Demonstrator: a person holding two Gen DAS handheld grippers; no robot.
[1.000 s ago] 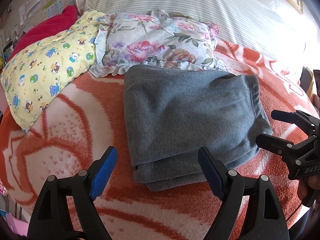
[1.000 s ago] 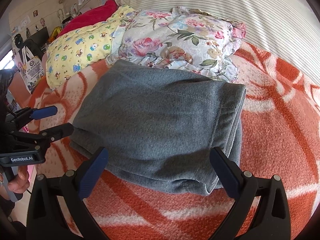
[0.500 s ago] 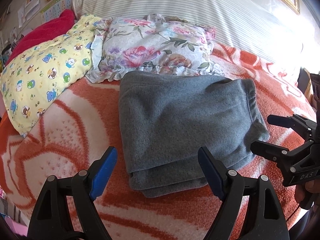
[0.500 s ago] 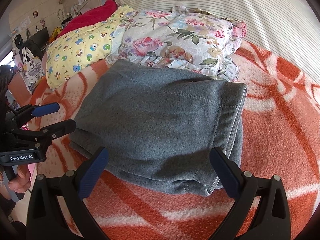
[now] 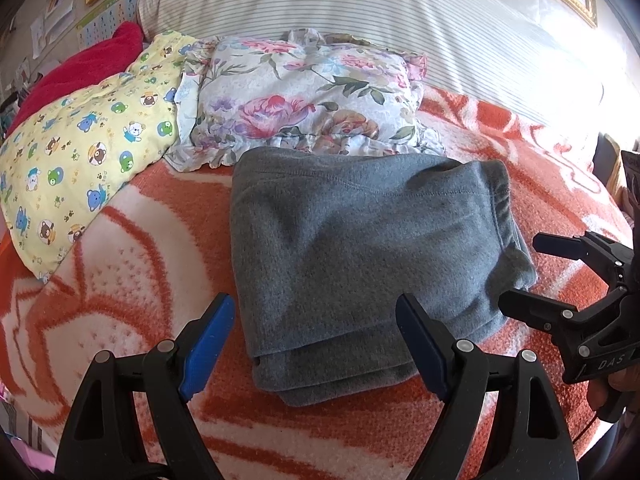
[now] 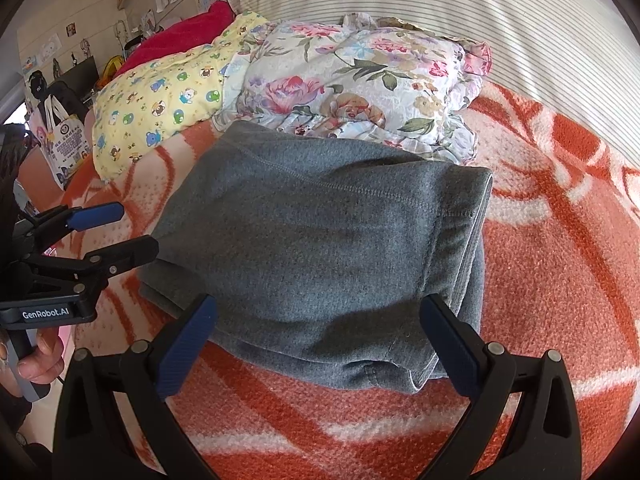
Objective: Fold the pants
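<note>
The grey pants (image 5: 360,248) lie folded into a thick rectangle on the orange and white blanket (image 5: 132,264); they also show in the right wrist view (image 6: 328,248). My left gripper (image 5: 316,340) is open and empty, just short of the stack's near left corner. My right gripper (image 6: 320,340) is open and empty at the stack's near right edge. Each gripper shows in the other's view, the right one (image 5: 532,272) at the stack's right end, the left one (image 6: 124,232) at its left end.
A floral pillow (image 5: 304,100) touches the pants' far edge. A yellow bear-print pillow (image 5: 80,152) and a red blanket (image 5: 76,72) lie at the far left. A striped headboard cushion (image 5: 360,12) runs along the back. The bed's left edge drops off by a bag (image 6: 64,140).
Both grippers have drawn back a little from the folded pants and stayed open. The pants have not moved.
</note>
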